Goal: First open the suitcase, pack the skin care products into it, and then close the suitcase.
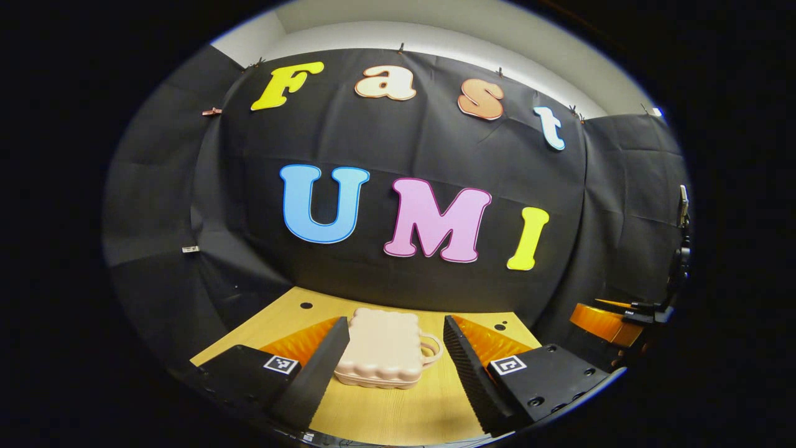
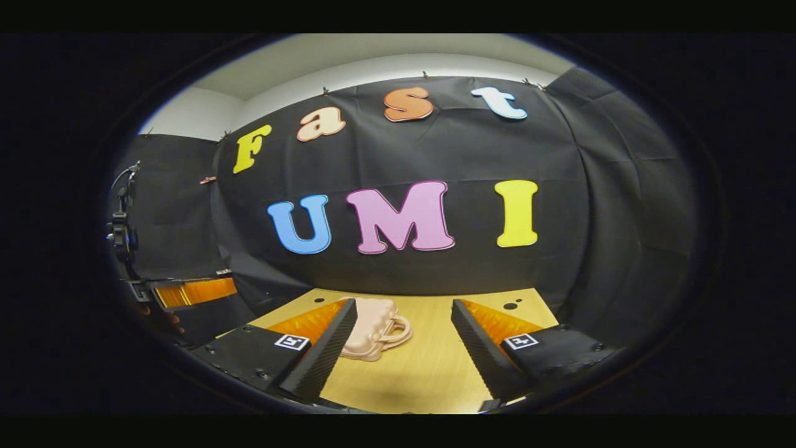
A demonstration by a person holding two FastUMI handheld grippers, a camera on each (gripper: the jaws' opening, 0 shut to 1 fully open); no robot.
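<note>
Both pairs of jaws stand wide and hold nothing, hovering over the wooden desk [image 1: 398,410]. Left gripper [image 1: 392,367]: two fingers [image 1: 314,373] flank one pink suitcase [image 1: 382,348], apart from it. One suitcase counted, lid down, lying flat, its single handle [image 1: 431,348] toward my right finger. Right gripper [image 2: 401,354]: the same suitcase [image 2: 373,336] sits just beside its left finger, partly hidden. Two round holes [image 1: 500,326] in the desk's far right corner.
</note>
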